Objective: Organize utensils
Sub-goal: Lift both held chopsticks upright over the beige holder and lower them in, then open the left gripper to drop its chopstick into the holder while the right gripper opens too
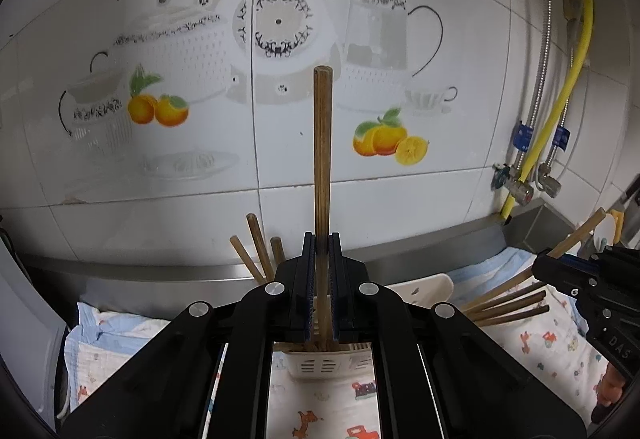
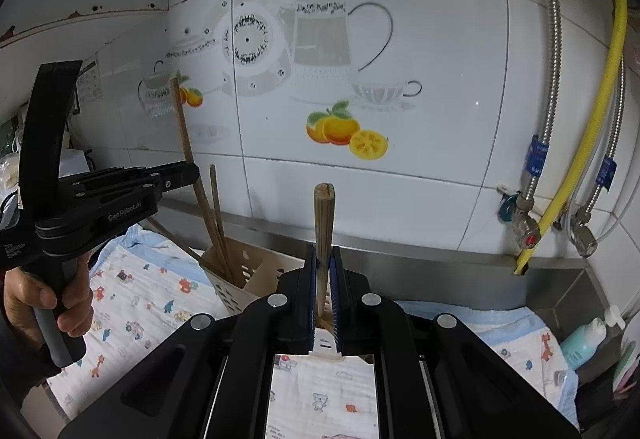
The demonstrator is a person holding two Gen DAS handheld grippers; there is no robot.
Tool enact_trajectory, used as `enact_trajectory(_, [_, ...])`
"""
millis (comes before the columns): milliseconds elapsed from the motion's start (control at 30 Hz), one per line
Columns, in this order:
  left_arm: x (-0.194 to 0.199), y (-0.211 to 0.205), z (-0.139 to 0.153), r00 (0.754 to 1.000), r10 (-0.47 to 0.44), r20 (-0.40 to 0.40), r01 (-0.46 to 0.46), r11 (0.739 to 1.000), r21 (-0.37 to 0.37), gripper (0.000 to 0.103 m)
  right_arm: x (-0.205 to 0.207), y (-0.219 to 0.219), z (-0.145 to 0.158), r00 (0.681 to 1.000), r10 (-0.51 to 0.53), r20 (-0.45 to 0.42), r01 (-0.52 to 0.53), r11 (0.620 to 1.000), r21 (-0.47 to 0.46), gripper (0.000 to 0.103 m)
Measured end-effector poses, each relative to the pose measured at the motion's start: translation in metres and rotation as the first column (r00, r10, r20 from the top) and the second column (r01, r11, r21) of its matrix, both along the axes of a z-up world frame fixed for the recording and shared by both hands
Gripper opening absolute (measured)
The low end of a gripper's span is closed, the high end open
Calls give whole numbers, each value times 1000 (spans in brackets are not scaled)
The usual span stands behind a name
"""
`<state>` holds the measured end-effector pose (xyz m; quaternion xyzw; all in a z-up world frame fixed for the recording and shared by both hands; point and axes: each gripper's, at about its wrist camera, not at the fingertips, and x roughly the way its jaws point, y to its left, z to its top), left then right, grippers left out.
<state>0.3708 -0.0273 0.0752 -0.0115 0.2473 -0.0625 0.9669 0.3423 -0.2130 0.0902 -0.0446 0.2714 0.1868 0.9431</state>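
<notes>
The left tongs (image 1: 321, 243) are pinching a long, round brown wooden chopstick (image 1: 322, 151) upright over the cream slotted plastic utensil holder (image 1: 320, 363), which stands on the cloth-covered surface (image 1: 320, 407) with other brown sticks in it. The right tongs (image 2: 323, 259) likewise clamp a chopstick (image 2: 324, 219) just above the holder. Such sticks look light, stiff and smooth — likely to swivel or slip in a narrow pinch — so a mid-shaft hold seems safest.

chopstick lower end (image 1: 322, 167): hidden behind left claw (image 1: 321, 259) | holder (image 1: 320, 365): mostly covered by claw body | right claw (image 1: 560, 265): cut off at frame edge | paper label (image 2: 89, 82): print too small to read
</notes>
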Motion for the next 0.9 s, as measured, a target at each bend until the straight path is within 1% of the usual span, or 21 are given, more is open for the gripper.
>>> enact_trajectory(300, [0, 0, -6, 1000, -6, -16, 6, 1000, 10, 6, 3, 4, -4, 1000, 2, -13, -2, 1000, -5, 7])
enact_trajectory(633, [-2, 3, -4, 1000, -4, -18, 4, 1000, 12, 6, 5, 4, -6, 1000, -3, -22, 2, 1000, -8, 7])
enact_trajectory(900, [-4, 9, -6, 1000, 8, -27, -8, 1000, 2, 9, 3, 5, -6, 1000, -2, -18, 2, 1000, -15, 8])
